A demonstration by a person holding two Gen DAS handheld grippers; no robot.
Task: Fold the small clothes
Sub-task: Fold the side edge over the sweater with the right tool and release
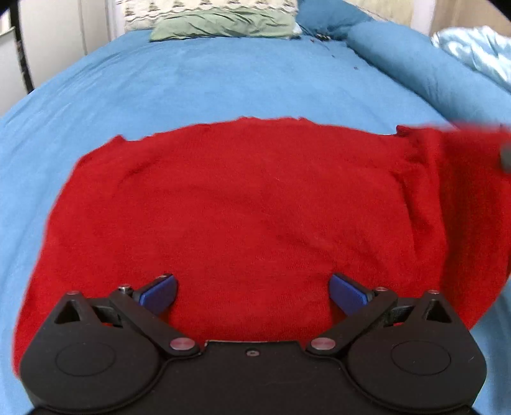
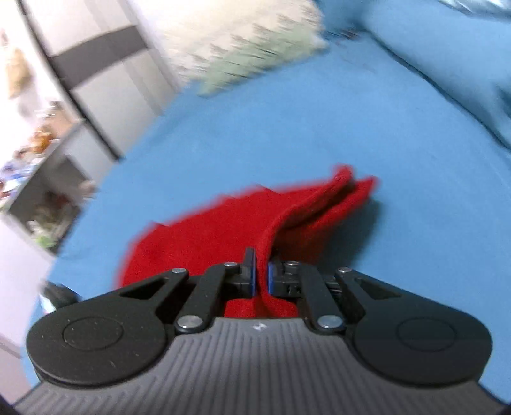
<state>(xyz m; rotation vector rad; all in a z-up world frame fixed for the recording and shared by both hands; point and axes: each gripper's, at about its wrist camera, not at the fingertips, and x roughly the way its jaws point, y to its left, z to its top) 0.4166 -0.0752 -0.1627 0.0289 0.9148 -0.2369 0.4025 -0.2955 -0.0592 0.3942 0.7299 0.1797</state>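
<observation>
1. Beyond the red garment [image 1: 242, 204], bare blue sheet [image 1: 207, 86] runs open up to the green pillow [image 1: 223, 24].
2. Right of the red garment, a rolled blue duvet [image 1: 415, 64] walls that side.
3. Left of the red garment, the sheet ends at the bed edge; a shelf unit [image 2: 48, 178] stands beyond it.

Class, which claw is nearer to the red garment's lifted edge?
Right. The right claw pinches the red garment at that edge; the left claw hangs open above its flat middle.

no readable text or labels anywhere
</observation>
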